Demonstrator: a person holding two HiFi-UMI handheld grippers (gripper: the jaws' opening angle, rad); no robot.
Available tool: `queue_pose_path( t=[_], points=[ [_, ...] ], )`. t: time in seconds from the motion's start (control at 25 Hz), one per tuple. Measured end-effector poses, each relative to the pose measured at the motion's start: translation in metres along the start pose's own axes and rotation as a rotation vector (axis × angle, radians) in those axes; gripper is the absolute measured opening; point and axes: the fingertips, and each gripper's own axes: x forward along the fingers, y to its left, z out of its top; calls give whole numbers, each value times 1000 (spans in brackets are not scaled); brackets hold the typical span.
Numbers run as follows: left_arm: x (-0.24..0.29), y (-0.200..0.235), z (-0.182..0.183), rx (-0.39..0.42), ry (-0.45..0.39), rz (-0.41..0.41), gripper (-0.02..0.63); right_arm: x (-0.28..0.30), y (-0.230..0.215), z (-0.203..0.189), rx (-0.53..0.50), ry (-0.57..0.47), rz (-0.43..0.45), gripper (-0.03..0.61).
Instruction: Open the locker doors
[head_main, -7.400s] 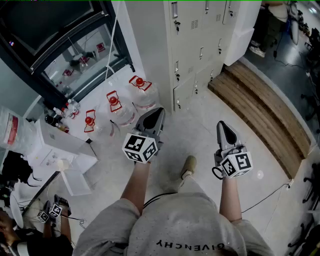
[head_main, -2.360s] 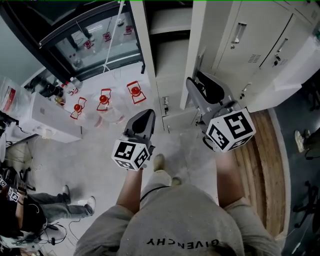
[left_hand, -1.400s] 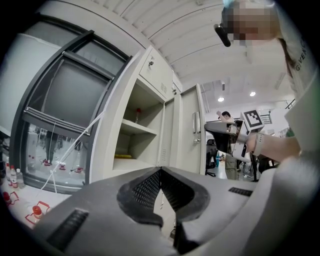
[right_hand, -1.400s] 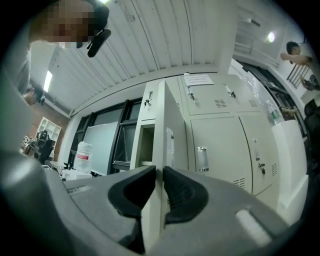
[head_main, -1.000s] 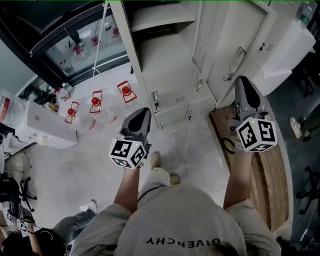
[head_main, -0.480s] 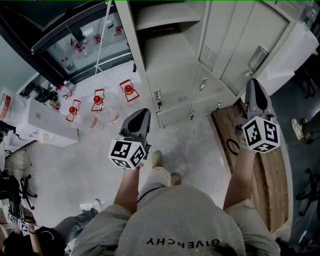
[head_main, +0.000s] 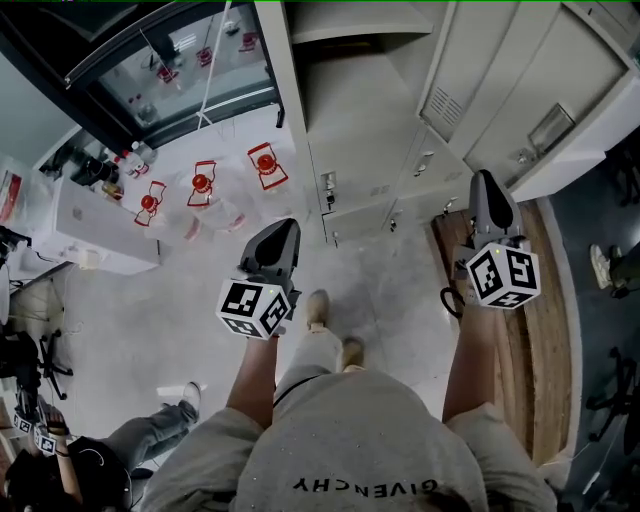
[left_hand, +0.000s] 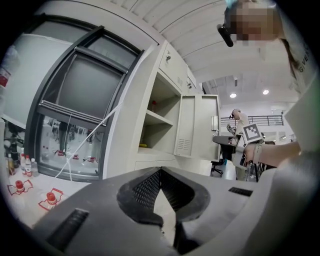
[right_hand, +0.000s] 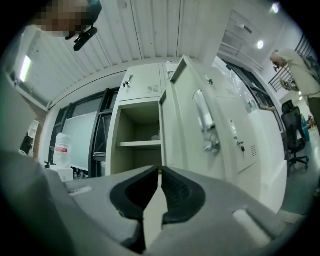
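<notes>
1. Locker door (head_main: 490, 85), pale grey metal w/ vent slots & a bar handle, stands swung open at far right of centre. In right gripper view it (right_hand: 190, 130) sits just right of the jaw line.
2. Open locker compartment (head_main: 350, 90), same grey, w/ one shelf, is just left of that door. Smaller grey doors w/ locks (head_main: 350, 195) below it are shut.
3. Right gripper (head_main: 485, 182), grey w/ marker cube, hangs near the open door's lower edge, apart from it. Its jaws have just been closing and are nearly together w/ only a thin slit; nothing btwn them (right_hand: 159, 171).
4. Left gripper (head_main: 283, 228) is near centre, over bare floor, well short of the lockers. Its tips meet, holding nothing (left_hand: 160, 170).
5. Clear water bottles w/ red caps (head_main: 202, 185) stand on the floor at far left, below a dark-framed glass window (head_main: 190, 60).
6. Brown slatted wooden platform (head_main: 525, 340) runs along the right side.
7. Person sitting on the floor (head_main: 120, 450) at near left.
</notes>
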Motion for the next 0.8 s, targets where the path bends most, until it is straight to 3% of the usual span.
queue_pose_path(
  t=[0.56, 0.8],
  points=[
    [36, 84, -77, -63, 87, 67, -2, 77, 127, -183, 73, 234, 321, 23],
    [62, 123, -114, -86, 119, 81, -2, 111, 175, -265, 92, 347, 445, 68]
  ],
)
